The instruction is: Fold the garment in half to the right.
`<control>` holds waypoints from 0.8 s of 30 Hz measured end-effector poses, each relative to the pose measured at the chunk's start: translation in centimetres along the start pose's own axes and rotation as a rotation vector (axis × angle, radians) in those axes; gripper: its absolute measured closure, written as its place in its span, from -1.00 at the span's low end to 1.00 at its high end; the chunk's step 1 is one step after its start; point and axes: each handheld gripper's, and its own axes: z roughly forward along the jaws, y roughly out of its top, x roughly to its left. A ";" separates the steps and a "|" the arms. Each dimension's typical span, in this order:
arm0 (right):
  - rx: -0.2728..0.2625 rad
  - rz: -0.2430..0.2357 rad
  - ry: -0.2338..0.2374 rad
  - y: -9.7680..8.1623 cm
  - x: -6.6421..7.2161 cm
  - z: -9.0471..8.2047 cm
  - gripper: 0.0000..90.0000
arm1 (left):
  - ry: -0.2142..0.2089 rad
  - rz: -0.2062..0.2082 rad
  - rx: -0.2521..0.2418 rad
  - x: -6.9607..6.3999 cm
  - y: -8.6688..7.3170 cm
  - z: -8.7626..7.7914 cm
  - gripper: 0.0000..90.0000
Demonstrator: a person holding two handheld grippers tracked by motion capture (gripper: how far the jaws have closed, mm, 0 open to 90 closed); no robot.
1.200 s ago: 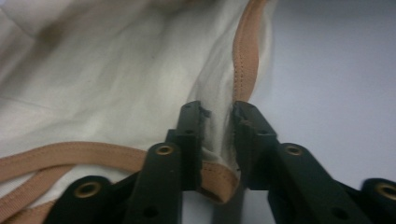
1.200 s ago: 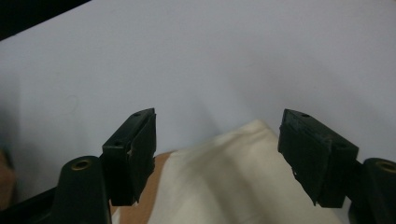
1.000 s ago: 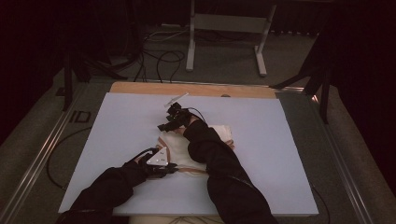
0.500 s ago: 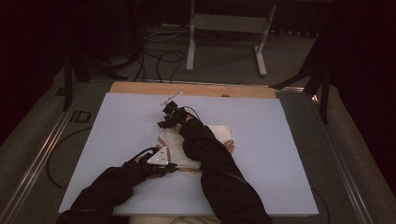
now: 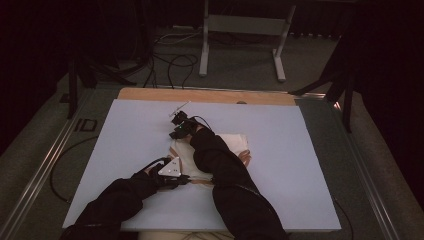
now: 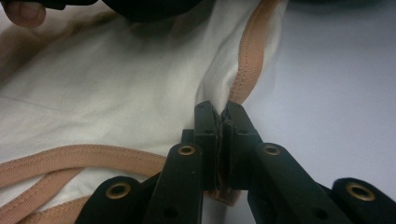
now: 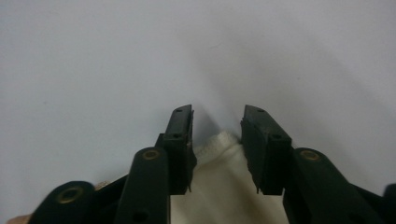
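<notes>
Here, nearest the person's edge of the pale lavender-white board that covers the desk, the left gripper sits low on the surface with its grey three-cornered plate facing up. In the left gripper view its black jaws are pressed together on the cream-white cloth garment with tan binding, pinching a stretch of the tan edge band where the fabric bunches up between the pads. The garment lies flat around the middle of the board, partly under the person's dark sleeves, with its far corner reaching toward the board's right half.

Farther off, toward the board's far edge, the right gripper rests at the garment's far end. In the right gripper view its jaws stand apart and have just been closing; a rounded cream corner of the cloth lies between them, and the pads do not press on it yet. Beyond the board a strip of bare wooden tabletop shows along the far edge.
</notes>
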 end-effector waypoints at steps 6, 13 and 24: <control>0.026 -0.026 -0.016 0.2 0.4 -0.1 0.81 | 0.000 -0.001 0.003 0.0 0.0 0.0 0.93; 0.035 -0.053 -0.013 0.3 0.5 -0.5 0.95 | 0.008 0.001 0.000 0.0 0.1 0.0 0.94; -0.017 -0.064 0.008 0.2 0.4 -2.2 0.95 | 0.014 0.015 -0.009 -0.1 0.9 -0.7 0.94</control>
